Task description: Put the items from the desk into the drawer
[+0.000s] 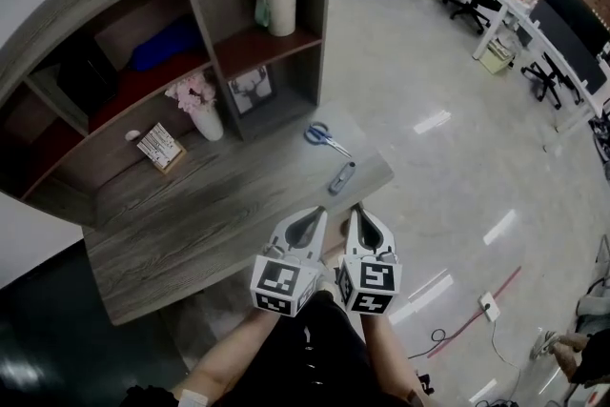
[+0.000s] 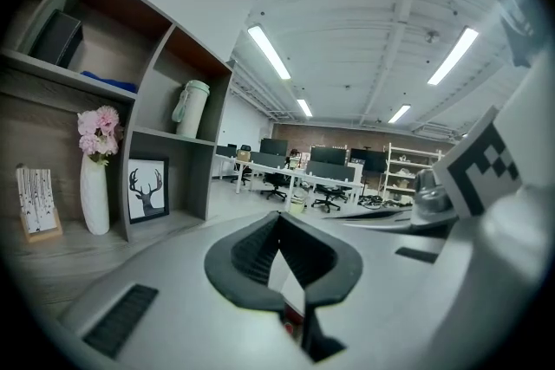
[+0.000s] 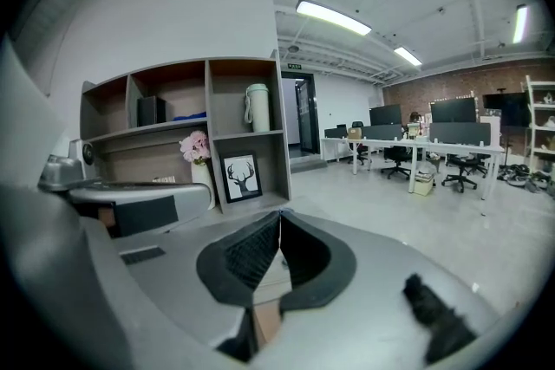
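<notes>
On the desk's (image 1: pixel 210 224) right end lie blue-handled scissors (image 1: pixel 327 137) and, near them, a small grey tool (image 1: pixel 342 177). Both look light, stiff and low-lying; the scissors' handle loops likely give the thickest hold. Left gripper (image 1: pixel 315 216) and right gripper (image 1: pixel 362 216), both closed and empty, hover at the front edge.

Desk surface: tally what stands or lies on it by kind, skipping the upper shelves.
Blue-handled scissors: 1
Grey oblong tool: 1
White vase of pink flowers: 1
Printed card on wooden stand: 1
Small white round object: 1
Framed deer picture: 1
Total: 6
</notes>
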A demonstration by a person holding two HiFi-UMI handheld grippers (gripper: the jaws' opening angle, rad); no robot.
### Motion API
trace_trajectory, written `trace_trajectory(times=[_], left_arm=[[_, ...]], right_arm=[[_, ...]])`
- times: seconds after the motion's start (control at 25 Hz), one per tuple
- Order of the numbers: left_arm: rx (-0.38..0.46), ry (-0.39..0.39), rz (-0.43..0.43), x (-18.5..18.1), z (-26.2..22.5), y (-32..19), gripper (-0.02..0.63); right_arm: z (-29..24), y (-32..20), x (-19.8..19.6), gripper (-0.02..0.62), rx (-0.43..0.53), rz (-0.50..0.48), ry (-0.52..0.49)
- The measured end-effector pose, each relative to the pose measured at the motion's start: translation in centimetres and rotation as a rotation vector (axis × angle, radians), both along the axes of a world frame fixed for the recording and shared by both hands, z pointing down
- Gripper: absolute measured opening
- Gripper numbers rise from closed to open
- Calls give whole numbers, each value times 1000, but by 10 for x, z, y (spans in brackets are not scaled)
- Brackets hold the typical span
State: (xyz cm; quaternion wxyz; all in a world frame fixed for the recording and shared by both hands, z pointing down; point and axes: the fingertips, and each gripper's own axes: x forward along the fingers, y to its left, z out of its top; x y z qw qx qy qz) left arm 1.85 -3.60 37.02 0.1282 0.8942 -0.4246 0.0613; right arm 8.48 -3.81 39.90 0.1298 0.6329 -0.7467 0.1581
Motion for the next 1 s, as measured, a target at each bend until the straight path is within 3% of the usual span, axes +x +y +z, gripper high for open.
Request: trace_trajectory(times=[1.0], left_arm=[[-107, -27, -74, -6, 59, -43, 9]], right_arm=[[58, -57, 6, 11, -131, -37, -24]])
